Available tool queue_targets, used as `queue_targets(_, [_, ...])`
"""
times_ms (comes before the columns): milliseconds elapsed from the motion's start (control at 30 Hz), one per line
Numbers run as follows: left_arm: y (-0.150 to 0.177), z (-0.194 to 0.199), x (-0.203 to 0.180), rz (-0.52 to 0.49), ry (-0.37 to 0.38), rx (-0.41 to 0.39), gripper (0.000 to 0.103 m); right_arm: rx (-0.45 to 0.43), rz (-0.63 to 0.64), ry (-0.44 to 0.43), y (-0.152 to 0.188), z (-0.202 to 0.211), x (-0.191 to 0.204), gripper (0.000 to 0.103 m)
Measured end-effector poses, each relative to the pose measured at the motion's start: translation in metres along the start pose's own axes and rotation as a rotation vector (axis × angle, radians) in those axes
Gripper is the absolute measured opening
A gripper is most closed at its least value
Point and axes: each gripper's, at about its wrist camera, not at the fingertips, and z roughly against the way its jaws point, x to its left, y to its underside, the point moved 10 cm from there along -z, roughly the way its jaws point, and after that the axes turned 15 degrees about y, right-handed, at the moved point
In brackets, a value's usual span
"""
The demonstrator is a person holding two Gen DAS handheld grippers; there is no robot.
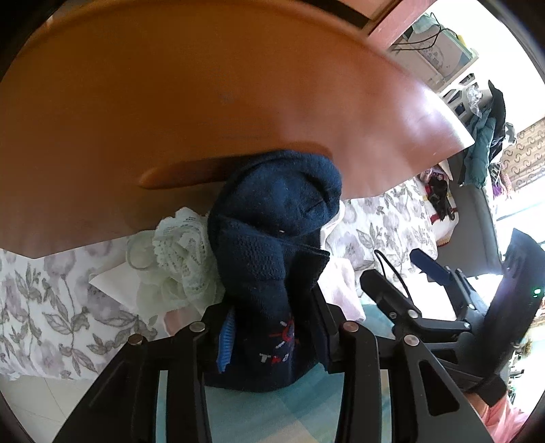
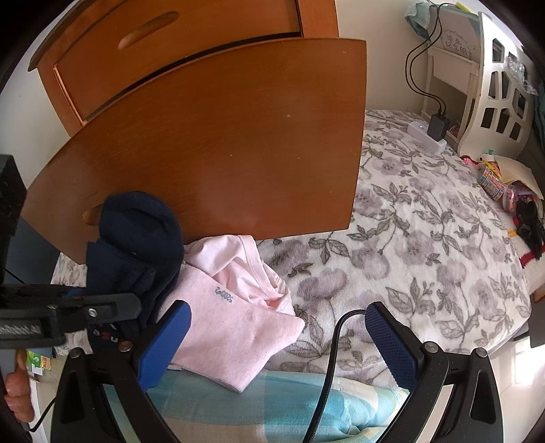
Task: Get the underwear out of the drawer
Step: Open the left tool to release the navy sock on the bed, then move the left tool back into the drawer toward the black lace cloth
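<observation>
Right wrist view, largest element first: a wooden drawer front (image 2: 218,143) fills the upper middle of the frame, standing out from the wooden cabinet (image 2: 190,37) behind it, whose upper drawer bears a long wooden handle (image 2: 148,29). To the right and below spreads the bed with its grey floral blanket (image 2: 425,238); a striped blue-green cloth (image 2: 211,405) covers the near edge. On the blanket, just below the drawer front, lies folded pink underwear (image 2: 231,306), out of the drawer. The right gripper (image 2: 277,340) hovers above it with its jaws wide apart and nothing between the blue pads (image 2: 167,340); the left pad overlaps the pink fabric in the picture, and contact cannot be told. A black cable (image 2: 332,357) runs up between the jaws. At far right stand a white headboard (image 2: 494,85) and a white power strip (image 2: 425,134) with a black charger plugged in.

Left wrist view: the same drawer front (image 1: 190,102) arches overhead, its handle (image 1: 184,173) partly hidden. The left gripper (image 1: 269,327) has a dark navy garment (image 1: 276,238), bearing a small red and white print, between its partly parted jaws; the fabric fills the gap, though whether the pads press on it cannot be told. Just left of the navy garment, touching it, sits a bunch of white lace underwear (image 1: 180,262) on the blanket.
</observation>
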Motion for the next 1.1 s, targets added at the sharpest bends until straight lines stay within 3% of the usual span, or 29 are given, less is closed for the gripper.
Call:
queue_targets(233, [-0.007, 0.022, -0.007, -0.016, 0.000, -0.036, 0.056, 0.000, 0.000, 0.001, 0.000, 0.000, 0.000, 0.103])
queue_targets(467, [-0.018, 0.047, -0.020, -0.041, 0.000, -0.101, 0.057, 0.000, 0.001, 0.001, 0.000, 0.000, 0.001, 0.103])
queue_targets(633, [-0.026, 0.065, -0.009, -0.002, -0.025, -0.161, 0.060, -0.001, 0.000, 0.001, 0.000, 0.001, 0.000, 0.103])
queue_targets(767, [-0.024, 0.065, 0.003, 0.031, -0.055, -0.157, 0.062, -0.001, 0.001, 0.002, 0.000, 0.001, 0.000, 0.103])
queue_targets(833, [-0.023, 0.065, 0.009, 0.045, -0.083, -0.158, 0.084, -0.001, 0.001, 0.002, 0.000, 0.001, 0.000, 0.103])
queue_targets(867, [-0.022, 0.065, 0.010, 0.047, -0.092, -0.161, 0.087, -0.001, 0.001, 0.002, 0.000, 0.001, 0.000, 0.103])
queue_targets(1100, [-0.019, 0.065, 0.018, 0.041, -0.126, -0.168, 0.091, -0.002, 0.001, 0.002, 0.000, 0.001, 0.000, 0.103])
